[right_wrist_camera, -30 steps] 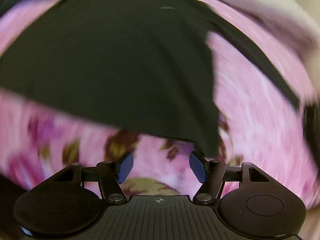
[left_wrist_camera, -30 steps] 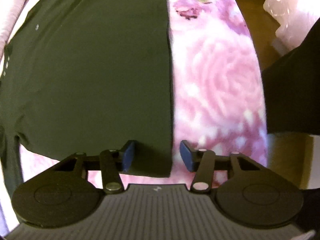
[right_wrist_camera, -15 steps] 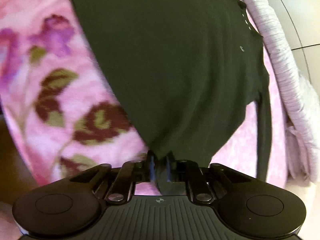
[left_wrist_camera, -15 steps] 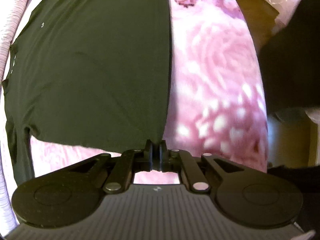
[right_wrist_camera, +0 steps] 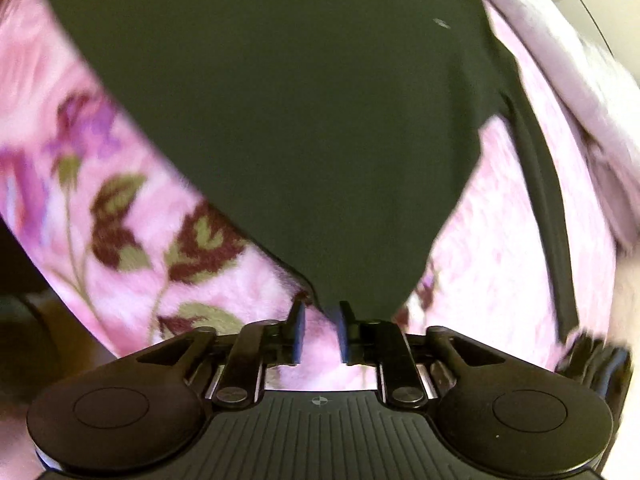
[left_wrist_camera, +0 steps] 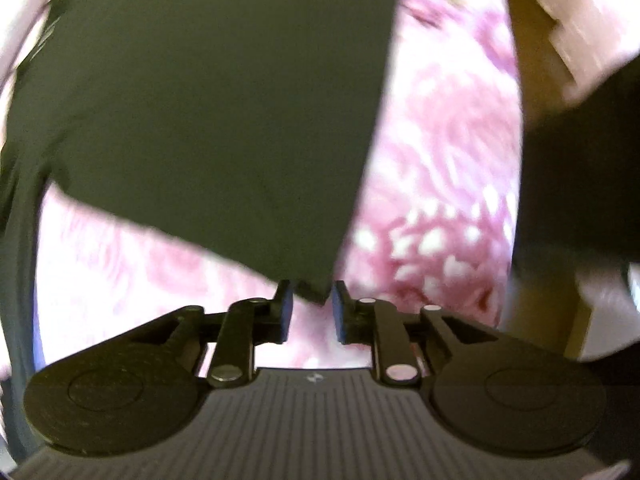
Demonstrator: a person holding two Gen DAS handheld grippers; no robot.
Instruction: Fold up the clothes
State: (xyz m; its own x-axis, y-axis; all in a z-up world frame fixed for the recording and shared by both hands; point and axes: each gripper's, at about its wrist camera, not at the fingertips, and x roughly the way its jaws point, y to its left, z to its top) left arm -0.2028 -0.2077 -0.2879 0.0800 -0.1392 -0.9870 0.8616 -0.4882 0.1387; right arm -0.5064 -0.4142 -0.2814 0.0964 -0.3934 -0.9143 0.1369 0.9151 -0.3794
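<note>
Dark shirt (left_wrist_camera: 208, 120) lies spread on the floral blanket (left_wrist_camera: 440, 160); your left gripper (left_wrist_camera: 310, 312) and right gripper (right_wrist_camera: 320, 332) stand parted, corners at twelve o'clock unclamped; judge regripping next.

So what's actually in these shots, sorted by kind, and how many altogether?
Dark long-sleeved shirt: 1
Pink floral blanket: 1
Claws: 2, the left claw and the right claw, each parted around a shirt corner
Total: 4
</note>
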